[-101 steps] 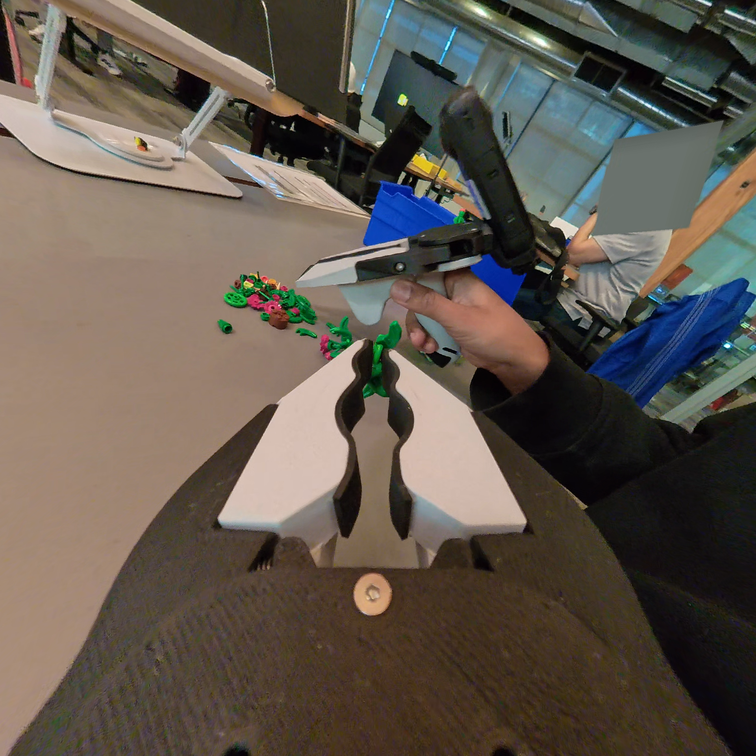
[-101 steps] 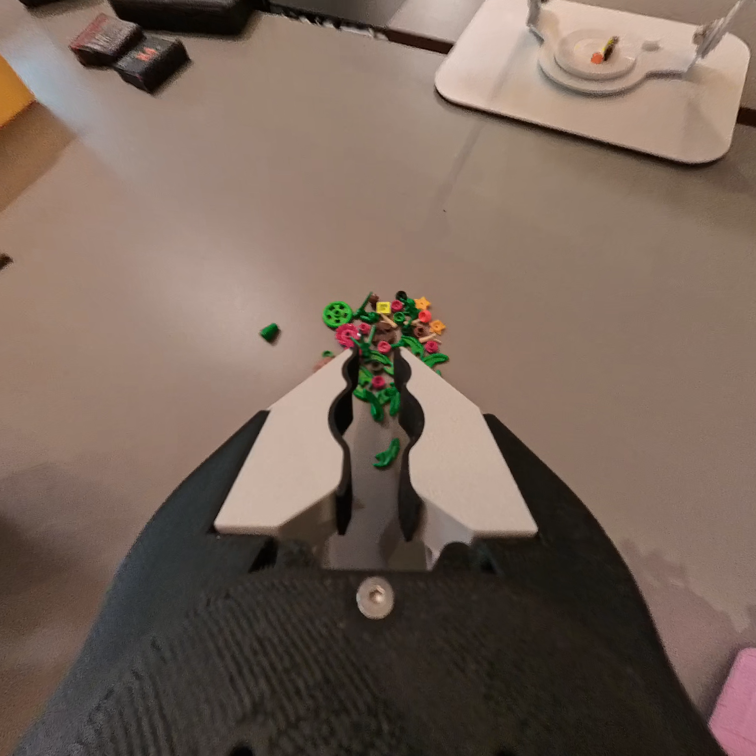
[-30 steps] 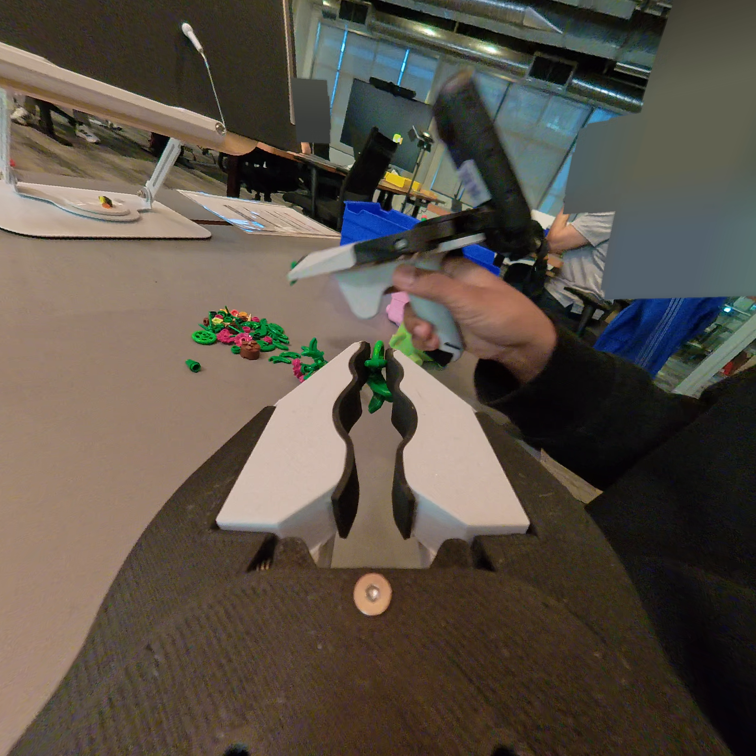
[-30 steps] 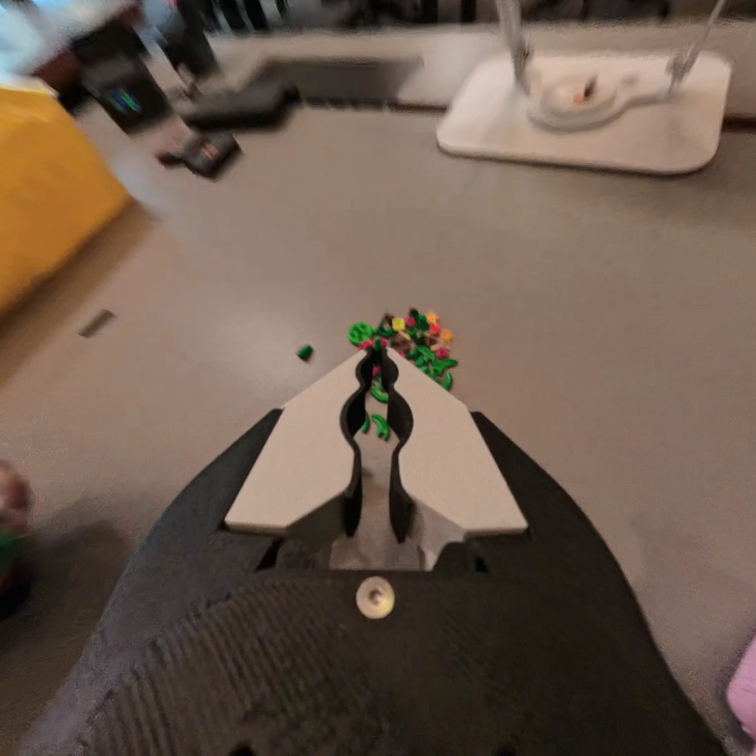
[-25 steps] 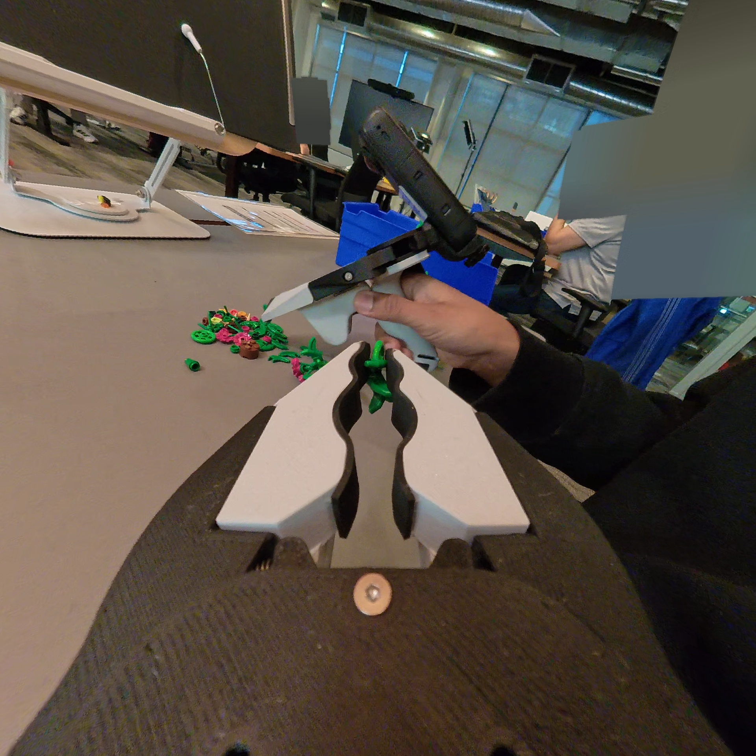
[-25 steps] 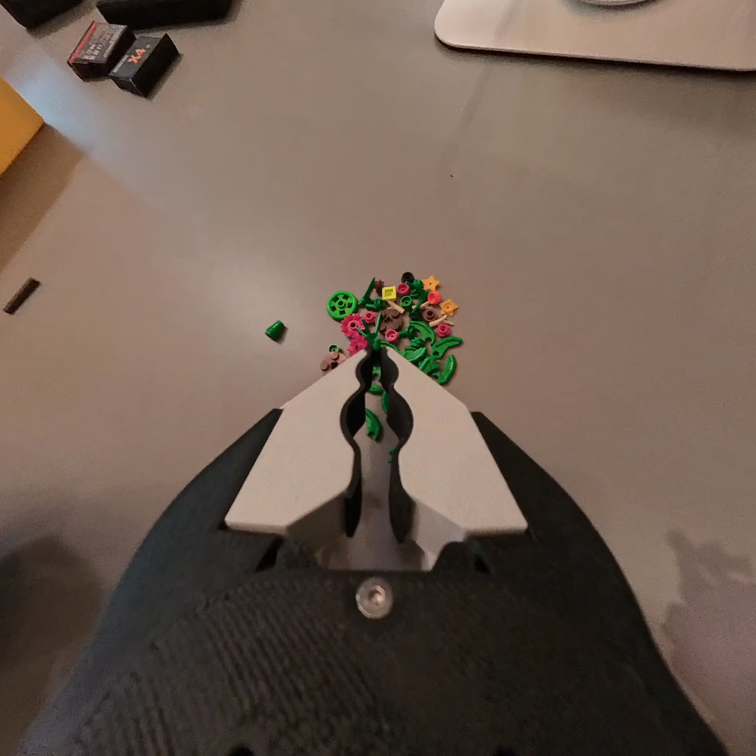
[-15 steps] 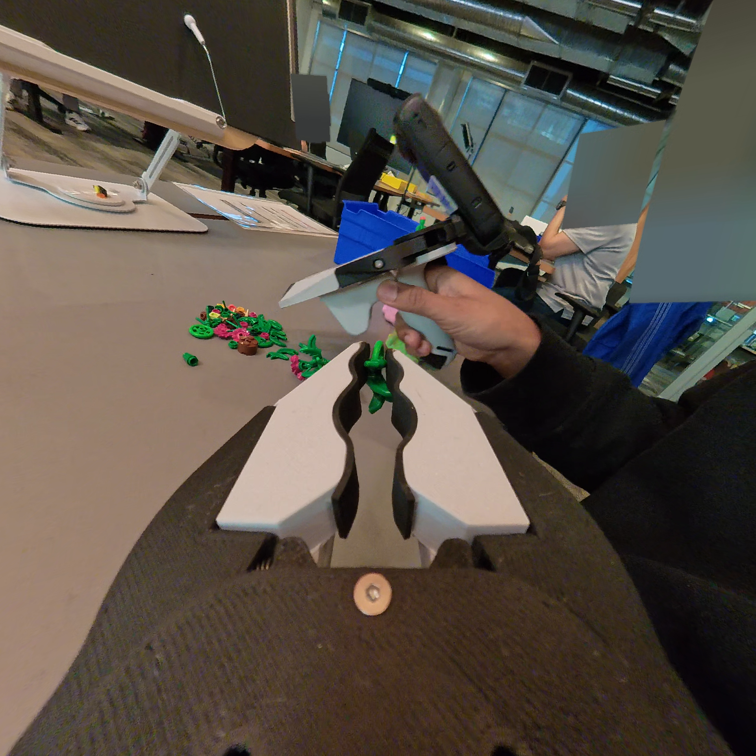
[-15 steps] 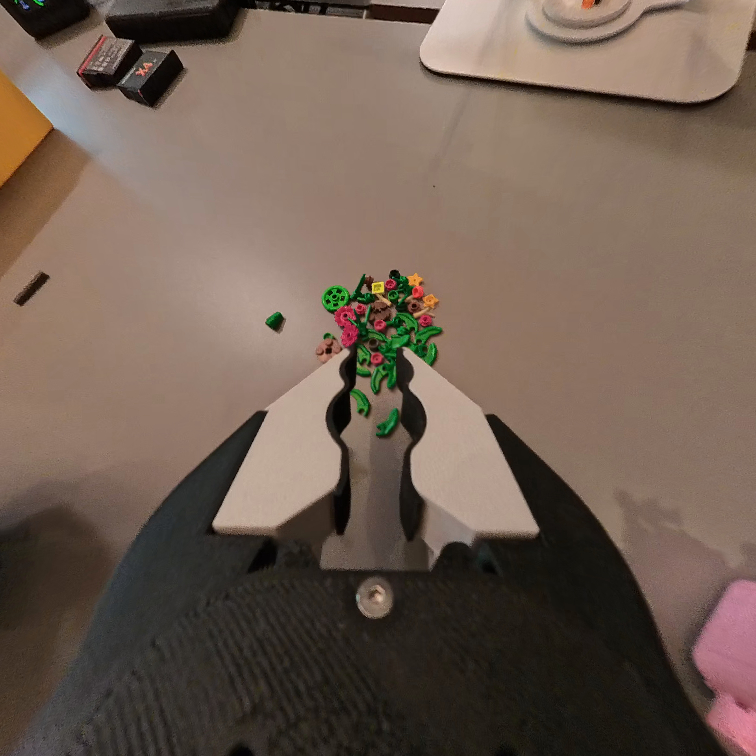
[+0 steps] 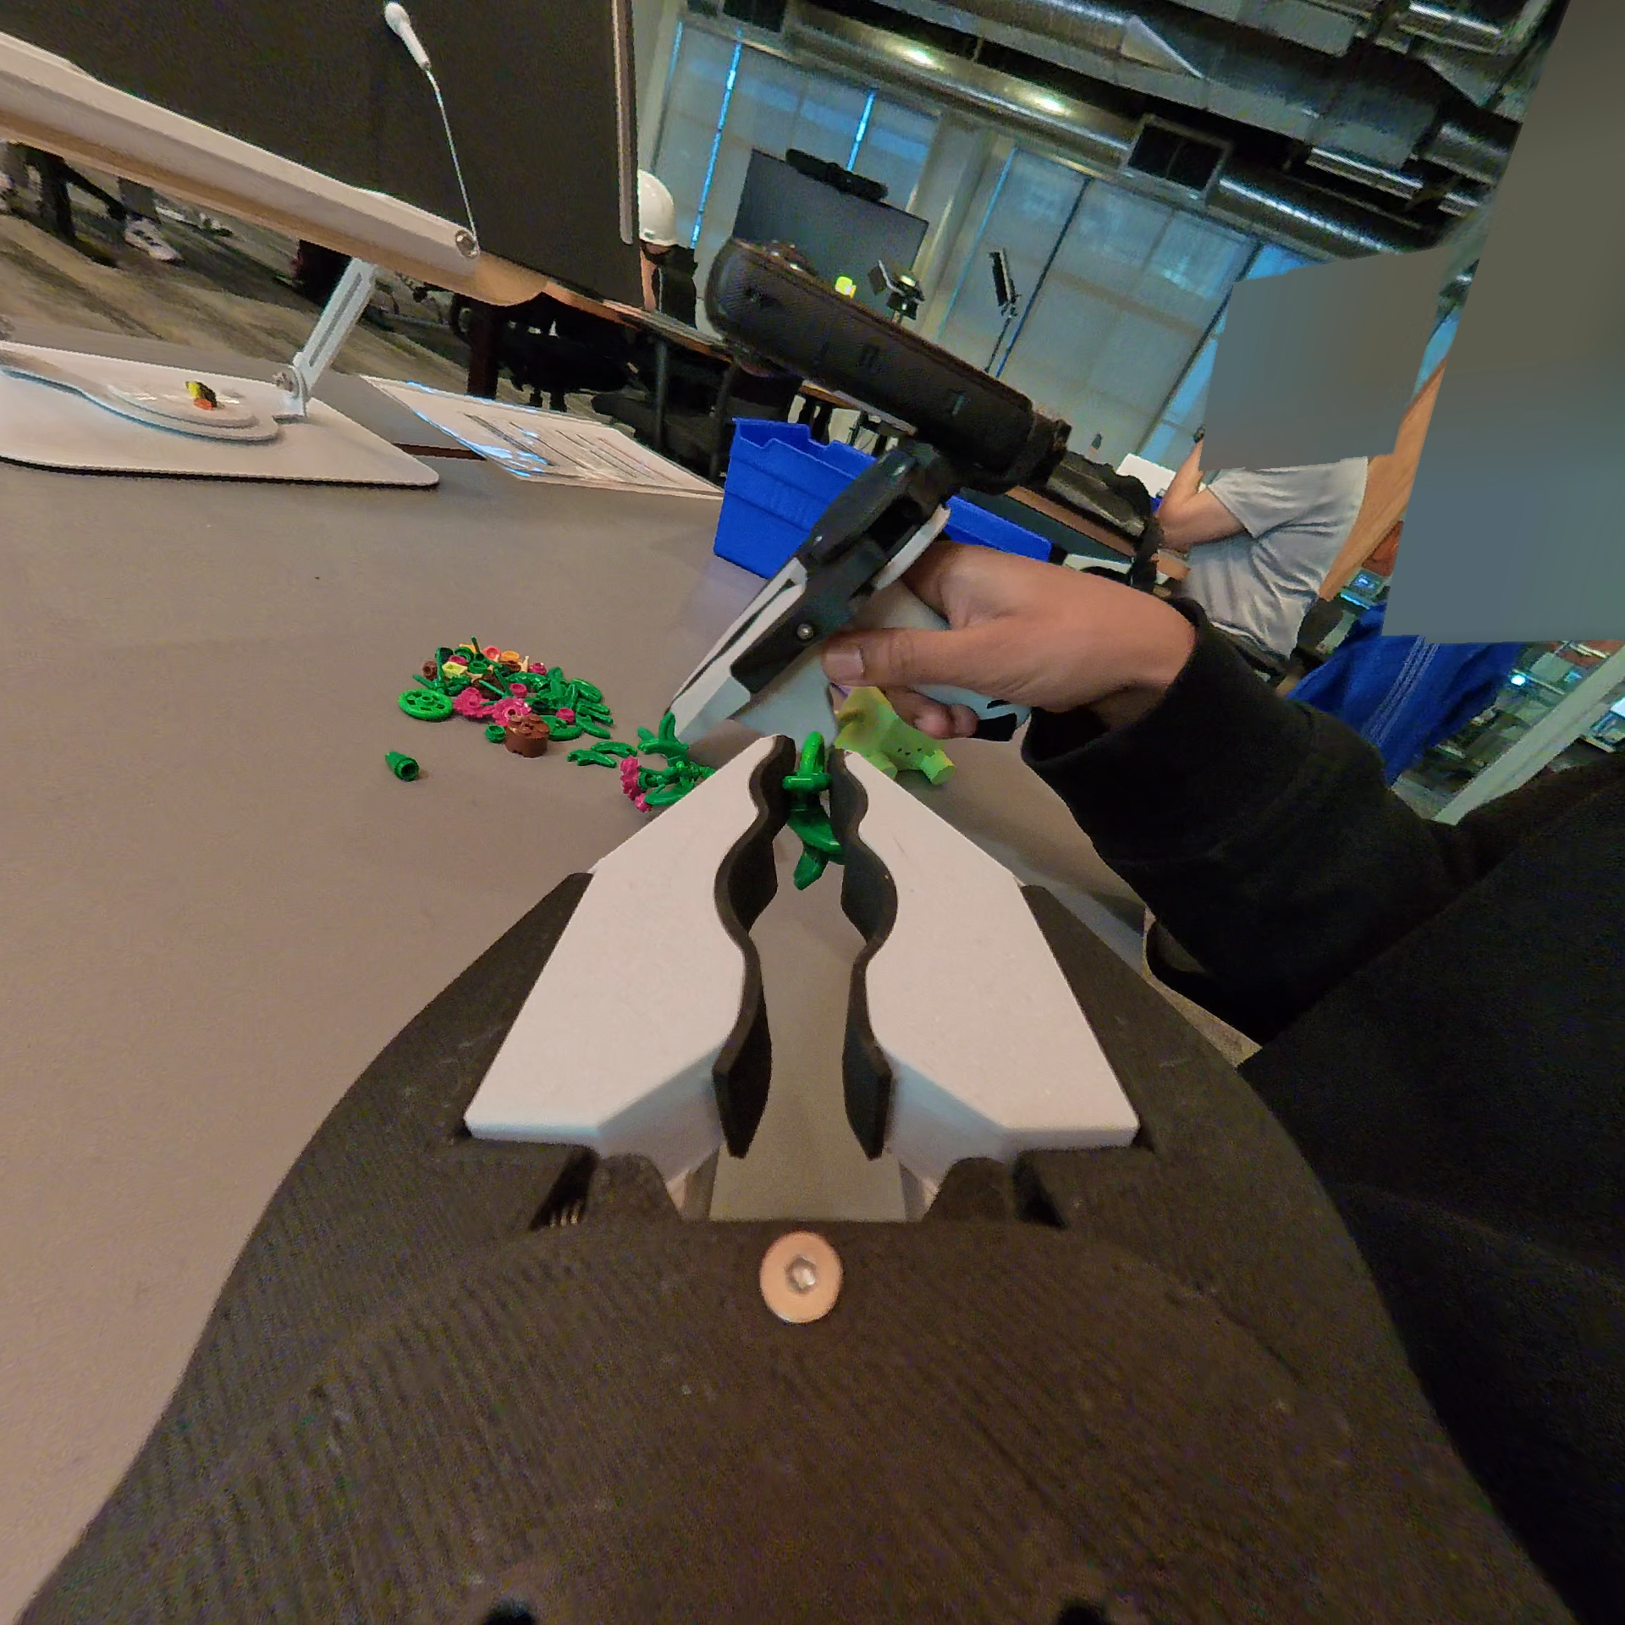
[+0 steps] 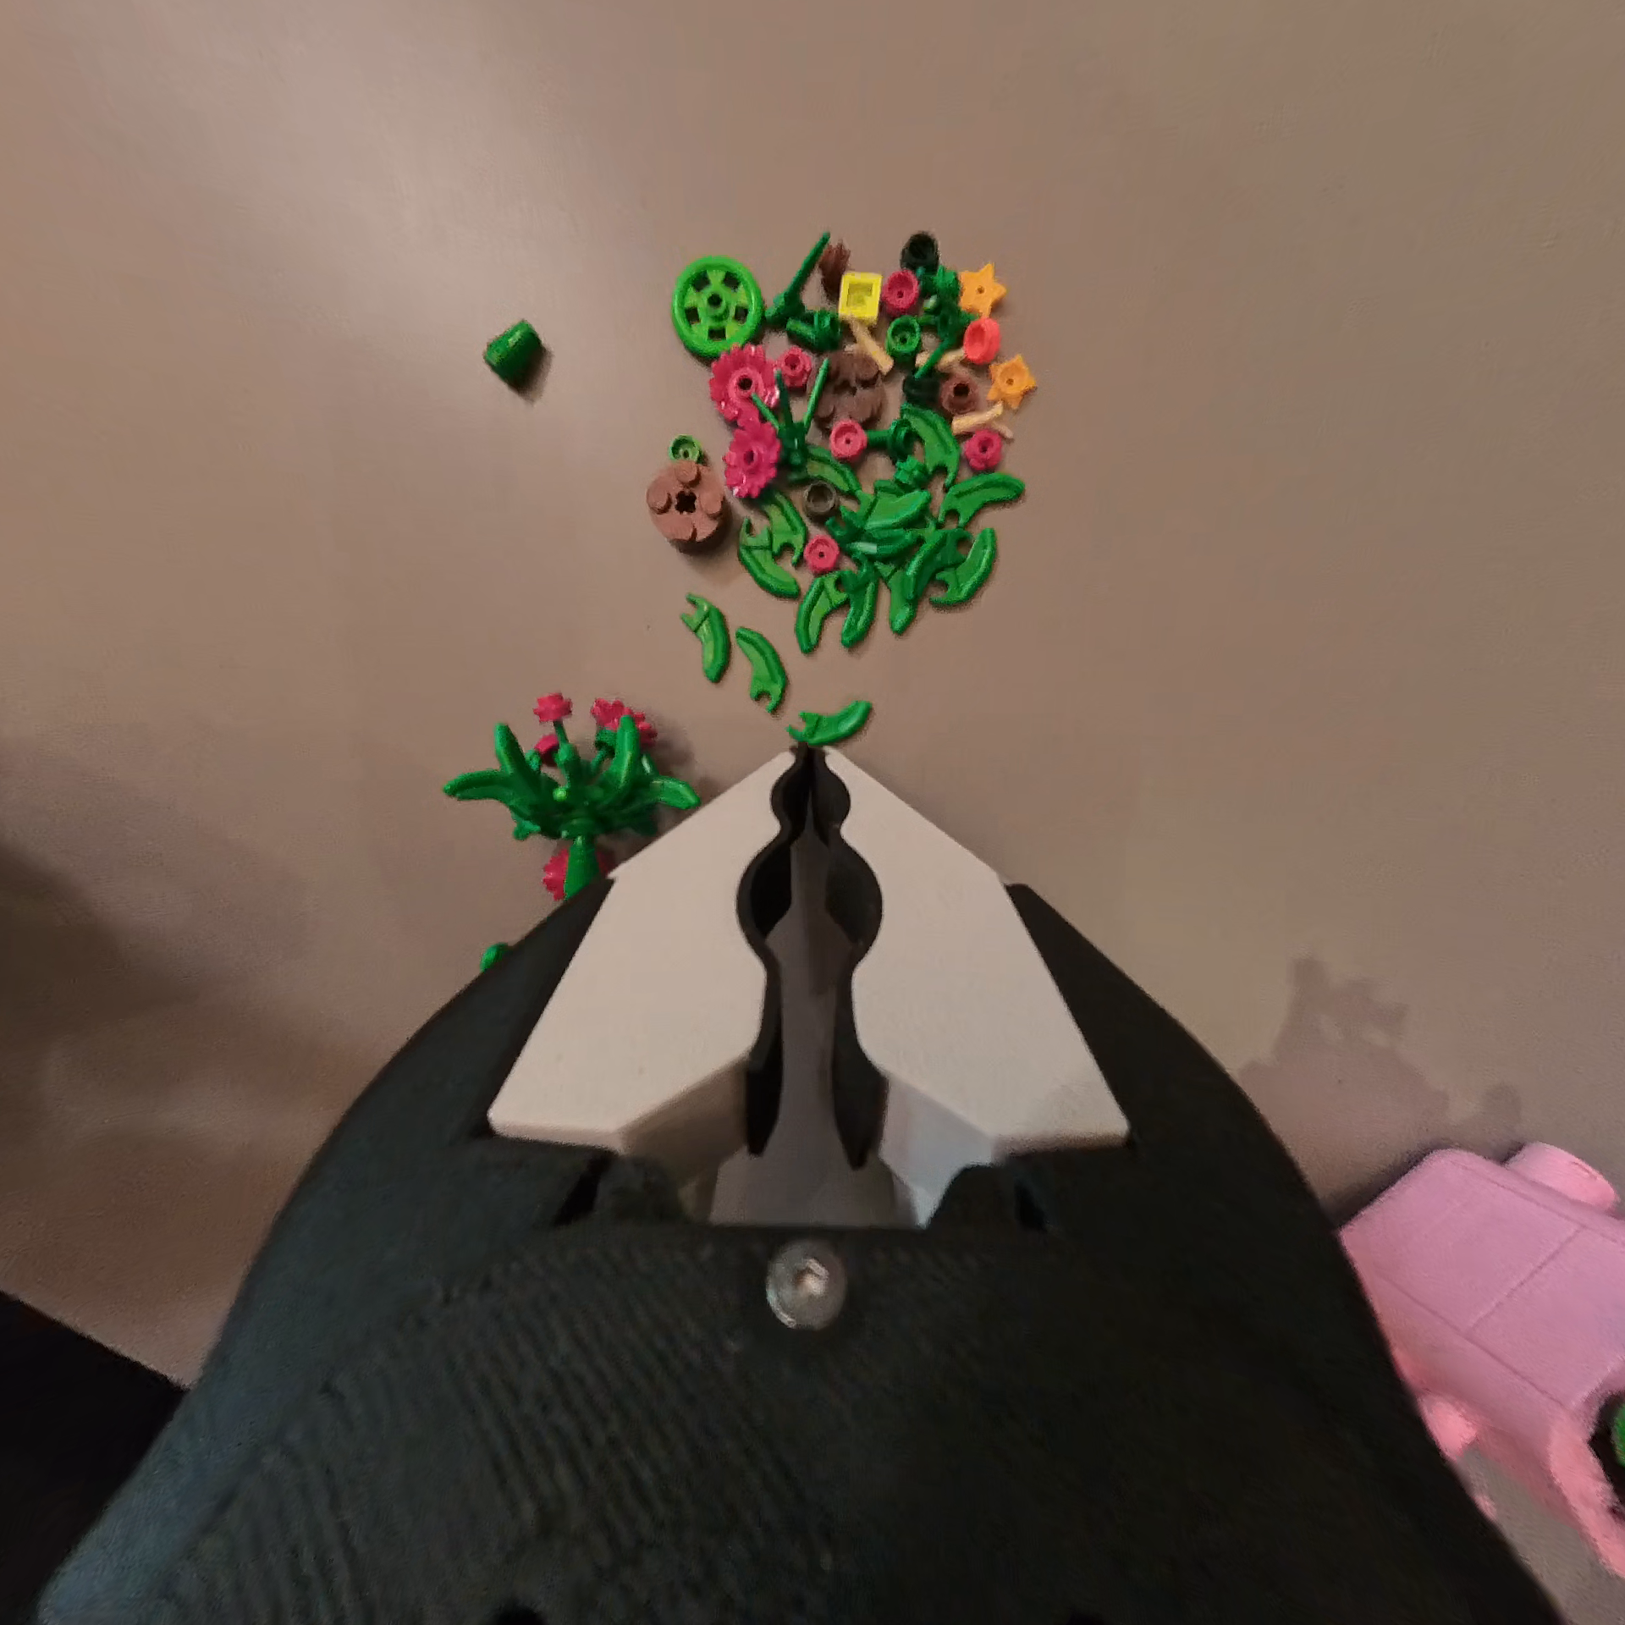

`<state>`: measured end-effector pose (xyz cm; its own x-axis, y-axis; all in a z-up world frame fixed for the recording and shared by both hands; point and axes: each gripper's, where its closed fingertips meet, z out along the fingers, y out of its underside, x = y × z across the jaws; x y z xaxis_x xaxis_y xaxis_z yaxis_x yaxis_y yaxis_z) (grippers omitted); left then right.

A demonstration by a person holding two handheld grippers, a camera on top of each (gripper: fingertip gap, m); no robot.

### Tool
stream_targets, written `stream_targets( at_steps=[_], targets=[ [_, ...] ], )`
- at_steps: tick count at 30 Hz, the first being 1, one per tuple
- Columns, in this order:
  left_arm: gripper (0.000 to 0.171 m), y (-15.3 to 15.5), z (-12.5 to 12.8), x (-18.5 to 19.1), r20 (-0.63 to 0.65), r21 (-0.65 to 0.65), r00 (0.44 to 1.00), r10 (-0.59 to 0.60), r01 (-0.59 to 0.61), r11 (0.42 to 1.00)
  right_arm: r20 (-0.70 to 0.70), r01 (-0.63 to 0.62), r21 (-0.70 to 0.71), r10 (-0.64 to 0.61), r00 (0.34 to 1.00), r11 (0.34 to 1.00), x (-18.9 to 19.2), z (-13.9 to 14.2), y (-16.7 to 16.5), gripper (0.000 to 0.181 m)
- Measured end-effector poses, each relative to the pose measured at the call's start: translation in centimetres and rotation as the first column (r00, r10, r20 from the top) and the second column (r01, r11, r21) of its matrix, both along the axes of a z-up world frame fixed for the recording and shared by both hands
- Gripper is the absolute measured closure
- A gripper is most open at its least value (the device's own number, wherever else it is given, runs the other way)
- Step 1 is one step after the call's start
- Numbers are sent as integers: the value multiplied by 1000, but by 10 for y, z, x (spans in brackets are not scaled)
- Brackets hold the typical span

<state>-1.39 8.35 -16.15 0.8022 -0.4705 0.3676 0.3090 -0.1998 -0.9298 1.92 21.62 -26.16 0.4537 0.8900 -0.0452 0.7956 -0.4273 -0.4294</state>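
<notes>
My left gripper (image 9: 805, 758) is shut on a green plant stem piece (image 9: 813, 822) and holds it above the grey table (image 9: 220, 791). My right gripper (image 10: 807, 756), held by a hand (image 9: 1011, 642), points steeply down at the table; it also shows in the left wrist view (image 9: 703, 703). Its jaws are closed, with the tips on the near end of a loose green leaf (image 10: 835, 721). A pile of small green, pink, brown and orange pieces (image 10: 853, 440) lies just beyond. A small built plant with pink flowers (image 10: 572, 791) lies left of the right gripper's tips.
A lone green cone (image 10: 514, 352) and a brown round piece (image 10: 686, 506) lie left of the pile. A pink toy car (image 10: 1495, 1275) sits at the lower right. A light green toy (image 9: 888, 743), a blue bin (image 9: 783, 501) and a white stand base (image 9: 202, 422) are farther off. The gap from one gripper's tips to the other's is roughly 15 centimetres. Measured from the fingertips, the lone green cone (image 10: 514, 352) is 10 centimetres or so from the right gripper and 15 centimetres from the left. Seen from the left wrist view (image 9: 405, 760) as well.
My right gripper has dropped close to the table, tilted downward, and closed its jaws at a loose green leaf. My left gripper has kept hold of the green stem piece.
</notes>
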Motion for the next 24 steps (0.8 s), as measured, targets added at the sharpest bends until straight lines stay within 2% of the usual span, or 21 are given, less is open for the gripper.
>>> stream_targets(
  at_steps=[7, 12, 18, 24],
  targets=[
    [169, 0, 0, 0, 10, 0, 1000, -11, 11, 1000, -9, 22, 67, -22, 1000, 998, -19, 4, 26, 181],
    [168, 0, 1, -1, 22, 2, 1000, -14, 14, 1000, -72, -5, 14, 7, 997, 1000, -17, 18, 10, 181],
    [169, 0, 0, -1, 28, -6, 999, -16, 16, 1000, -43, -59, -44, 57, 997, 997, -19, 6, -5, 181],
    [168, 0, 0, -1, 27, -6, 1000, -15, 15, 1000, -47, -41, 6, 41, 998, 999, -30, 3, 8, 181]
  ],
)
